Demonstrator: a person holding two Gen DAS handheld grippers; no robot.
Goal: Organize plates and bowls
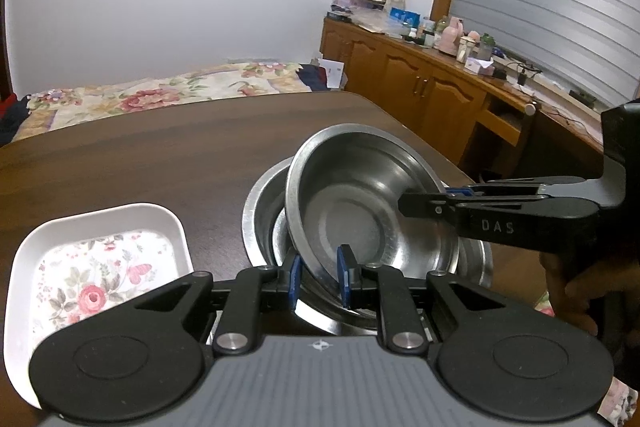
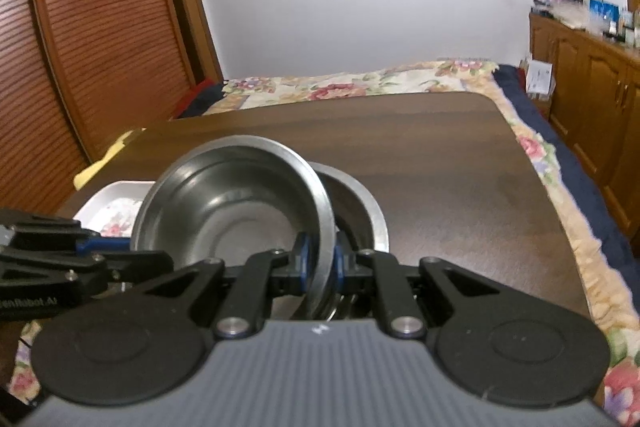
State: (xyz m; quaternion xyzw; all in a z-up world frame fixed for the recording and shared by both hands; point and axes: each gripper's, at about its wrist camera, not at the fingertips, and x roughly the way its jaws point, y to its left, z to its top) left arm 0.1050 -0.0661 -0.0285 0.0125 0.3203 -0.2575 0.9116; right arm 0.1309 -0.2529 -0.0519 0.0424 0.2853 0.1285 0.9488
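A steel bowl [image 1: 360, 195] is held tilted above a second steel bowl [image 1: 260, 211] that rests on the dark wooden table [image 1: 160, 155]. My left gripper [image 1: 320, 279] is shut on the near rim of the tilted bowl. My right gripper [image 1: 436, 201] comes in from the right and is shut on its right rim. In the right wrist view the tilted bowl [image 2: 232, 203] fills the centre, with my right gripper [image 2: 320, 263] clamped on its rim and the lower bowl [image 2: 360, 203] behind it. The left gripper [image 2: 100, 251] grips the bowl's left rim.
A white rectangular plate with a floral print [image 1: 104, 267] lies on the table to the left of the bowls, also in the right wrist view [image 2: 116, 207]. A bed with a floral cover [image 1: 160, 95] lies beyond the table. Wooden cabinets [image 1: 420, 83] line the right wall.
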